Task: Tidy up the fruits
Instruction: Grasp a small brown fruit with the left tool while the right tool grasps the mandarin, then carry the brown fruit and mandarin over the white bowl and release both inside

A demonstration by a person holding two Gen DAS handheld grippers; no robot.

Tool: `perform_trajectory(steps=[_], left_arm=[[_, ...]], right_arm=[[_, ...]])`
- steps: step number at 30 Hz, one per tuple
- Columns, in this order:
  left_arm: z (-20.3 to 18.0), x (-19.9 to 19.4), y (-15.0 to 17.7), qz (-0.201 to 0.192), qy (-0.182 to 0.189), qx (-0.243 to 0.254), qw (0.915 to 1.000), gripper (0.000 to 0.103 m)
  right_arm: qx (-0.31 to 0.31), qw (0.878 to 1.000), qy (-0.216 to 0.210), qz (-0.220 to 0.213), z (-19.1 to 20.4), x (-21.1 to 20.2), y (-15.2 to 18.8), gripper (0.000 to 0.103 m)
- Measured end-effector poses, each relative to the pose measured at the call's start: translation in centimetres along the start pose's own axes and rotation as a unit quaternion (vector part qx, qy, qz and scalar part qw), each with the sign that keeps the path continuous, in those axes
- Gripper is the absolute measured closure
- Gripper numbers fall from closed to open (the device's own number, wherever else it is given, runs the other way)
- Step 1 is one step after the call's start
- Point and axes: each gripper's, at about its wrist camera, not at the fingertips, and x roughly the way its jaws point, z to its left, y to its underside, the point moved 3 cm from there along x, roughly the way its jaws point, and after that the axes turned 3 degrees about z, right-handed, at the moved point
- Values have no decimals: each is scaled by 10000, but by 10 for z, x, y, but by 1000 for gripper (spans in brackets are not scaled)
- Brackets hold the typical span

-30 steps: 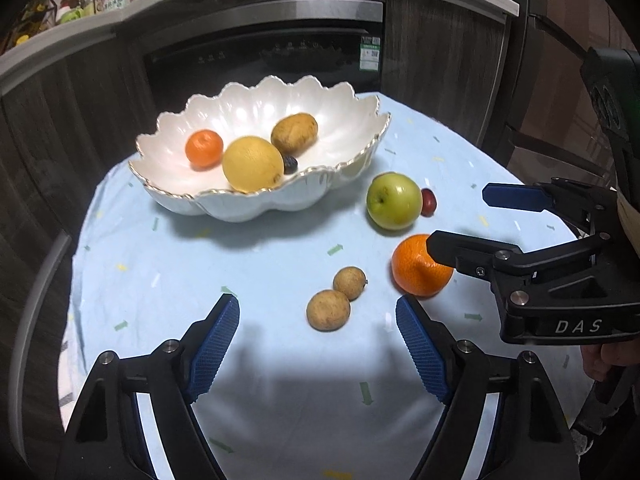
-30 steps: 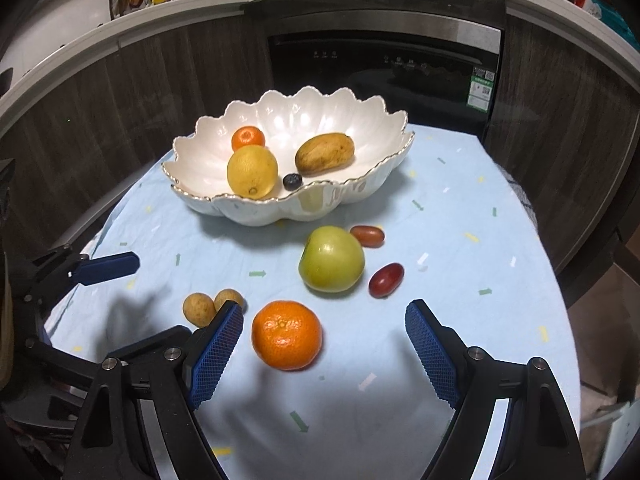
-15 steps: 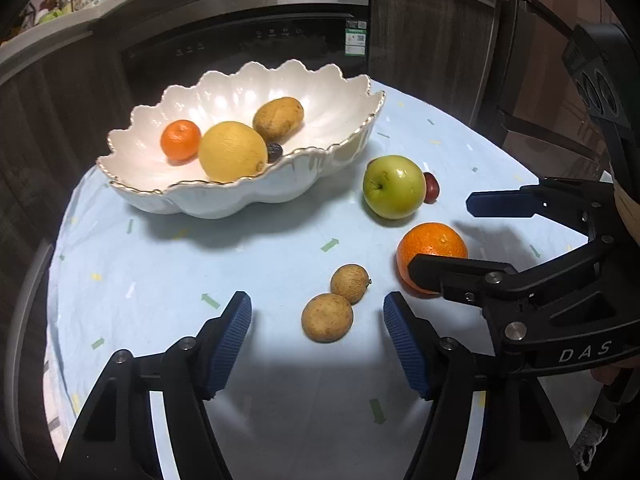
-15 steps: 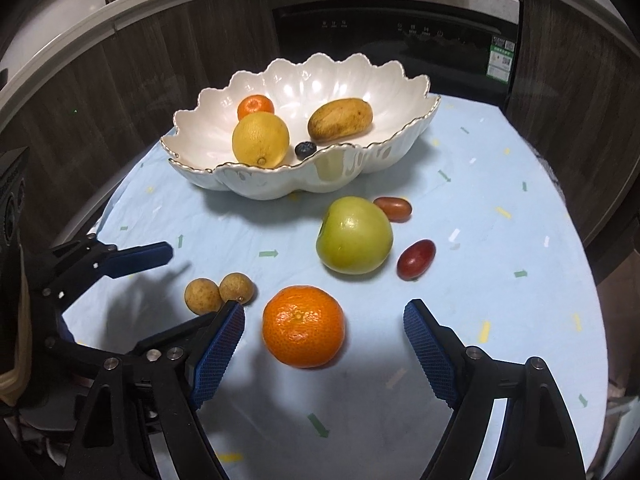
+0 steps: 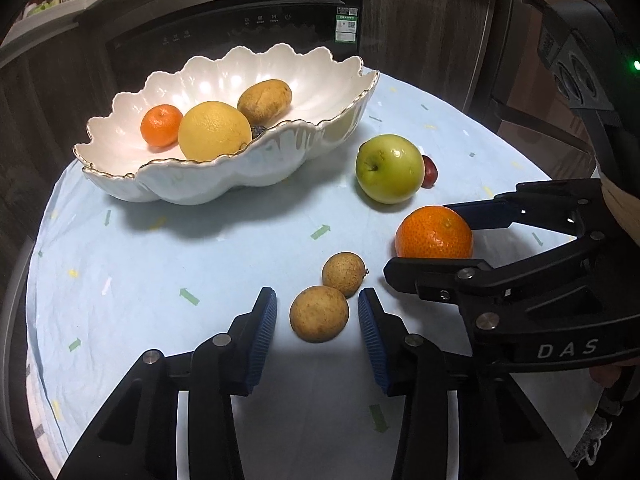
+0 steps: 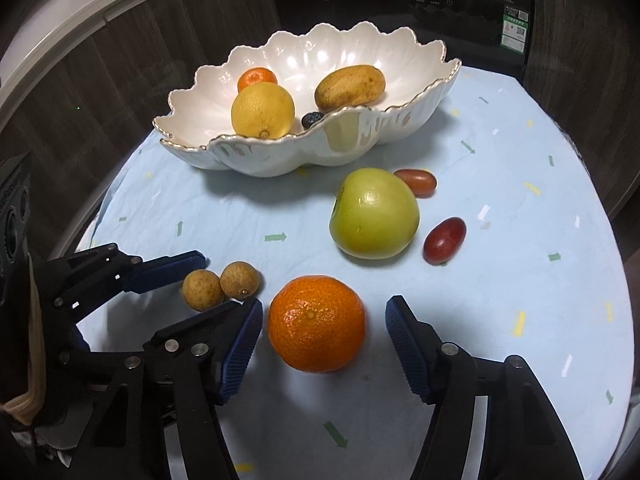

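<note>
At lower centre of the left view, a longan [image 5: 319,313] was framed by the closing left gripper [image 5: 317,330], pads not touching. Likewise, an orange [image 6: 317,323] on the cloth [image 6: 500,280] was straddled, untouched, by the closing right gripper [image 6: 324,346]. The bowl [image 6: 260,156] sat above.

The tablecloth [image 6: 500,208] is pale blue, scattered with small green arrows and yellow and white flecks. The scalloped bowl [image 6: 280,156] near its far edge is glossy white with a thin gold rim. In it lie a yellow citrus [image 6: 263,109], a small orange mandarin [image 6: 257,78], a tan-brown mottled fruit [image 6: 350,87] and a dark blue berry [image 6: 312,119]. On the cloth sit a yellow-green apple [image 6: 374,213], two dark red oval fruits [image 6: 445,240], a bright orange mandarin [image 6: 317,323] and two speckled brown longans [image 5: 319,313]. Both grippers are black with ribbed blue pads [image 5: 262,336].
</note>
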Motion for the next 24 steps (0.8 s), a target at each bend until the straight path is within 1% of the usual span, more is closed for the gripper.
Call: perform_trajectory(steps=[1, 2, 3, 4, 5, 6, 9, 17, 24], left_arm=[[0, 0, 0, -2, 10, -6, 10000, 64], [1, 0, 0, -1, 15, -14, 10000, 66], [1, 0, 0, -2, 27, -15, 10000, 68], [0, -1, 1, -5, 37, -12, 10000, 71], [0, -1, 1, -6, 38, 0, 10000, 75], [-1, -1, 0, -5, 22, 15, 10000, 75], [-1, -1, 0, -4, -8, 37, 10000, 75], [-2, -9, 1, -10, -104, 8, 9999, 76], [-3, -23, -2, -117, -179, -22, 9998, 76]], right_arm=[[-10, 10000, 12, -5, 0, 1, 0, 39], [-25, 10000, 29, -13, 1, 0, -1, 42], [-32, 10000, 42, -17, 1, 1, -1, 48], [-39, 10000, 50, -22, 1, 0, -1, 49], [-44, 10000, 14, -31, 1, 0, -1, 53], [-57, 10000, -20, -34, 2, 0, -1, 58], [-159, 9999, 45, -46, 6, 0, -1, 59], [-117, 9999, 18, -59, 5, -4, 0, 60], [-146, 9997, 32, -205, 7, -18, -3, 60]])
